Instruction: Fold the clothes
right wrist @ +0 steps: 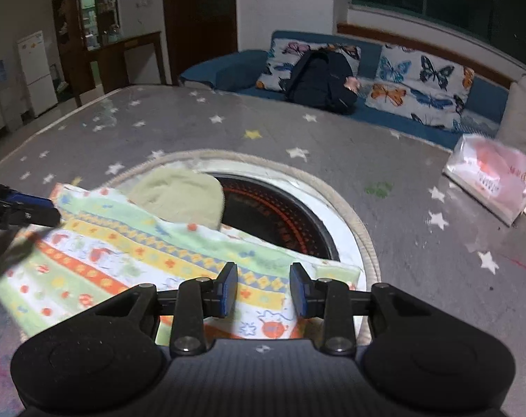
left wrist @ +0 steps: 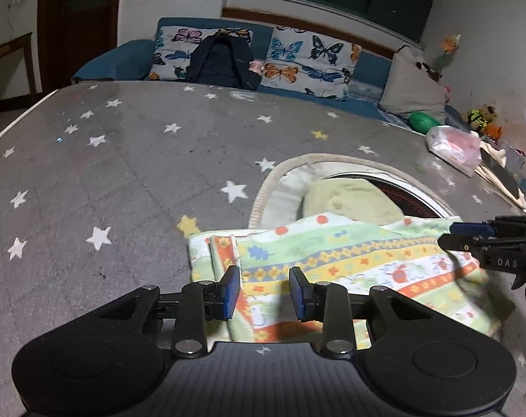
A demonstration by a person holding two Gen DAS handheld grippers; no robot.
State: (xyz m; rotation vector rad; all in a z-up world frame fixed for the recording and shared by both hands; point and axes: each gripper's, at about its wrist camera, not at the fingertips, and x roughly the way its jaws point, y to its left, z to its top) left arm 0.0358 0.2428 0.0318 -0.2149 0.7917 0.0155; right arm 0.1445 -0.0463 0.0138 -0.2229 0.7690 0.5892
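A folded patterned cloth with green, yellow and orange stripes lies on the grey star-print table cover; it also shows in the right wrist view. My left gripper is open just above the cloth's near left part. My right gripper is open over the cloth's near right part, and shows from the side at the right edge of the left wrist view. A pale green cloth lies bunched behind the patterned one, also in the right wrist view.
A round heater opening with a cream rim sits in the table behind the cloths. A plastic bag lies at the right. A blue sofa with butterfly cushions and a black backpack stands behind.
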